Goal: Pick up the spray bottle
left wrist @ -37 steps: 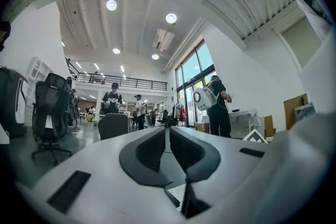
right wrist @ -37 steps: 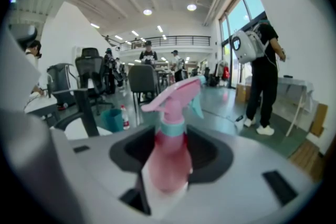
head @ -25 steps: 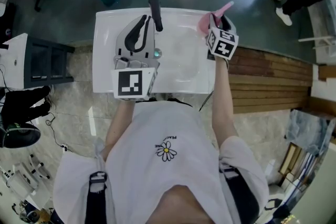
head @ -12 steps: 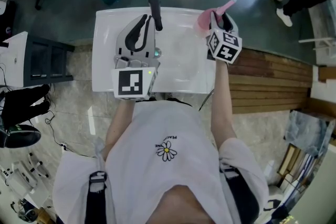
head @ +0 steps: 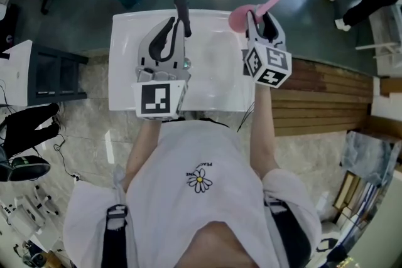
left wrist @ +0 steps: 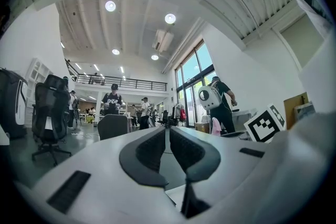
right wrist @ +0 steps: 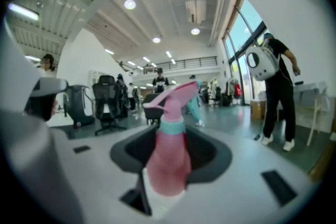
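Jaws part-open and clamped round the pink spray bottle [right wrist: 168,160], the right gripper [head: 260,19] holds it above the white table's [head: 125,72] far right corner, best kept upright and firmly squeezed, while the left gripper [left wrist: 167,131], all but closed, holds nothing.

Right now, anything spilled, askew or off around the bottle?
Nothing stands out. The pink spray bottle sits upright in the right tongs, no drips visible on the white table; the left tongs are shut and empty.

Pink spray bottle [right wrist: 167,157], teal collar, upright, seemingly gripped between jaws.
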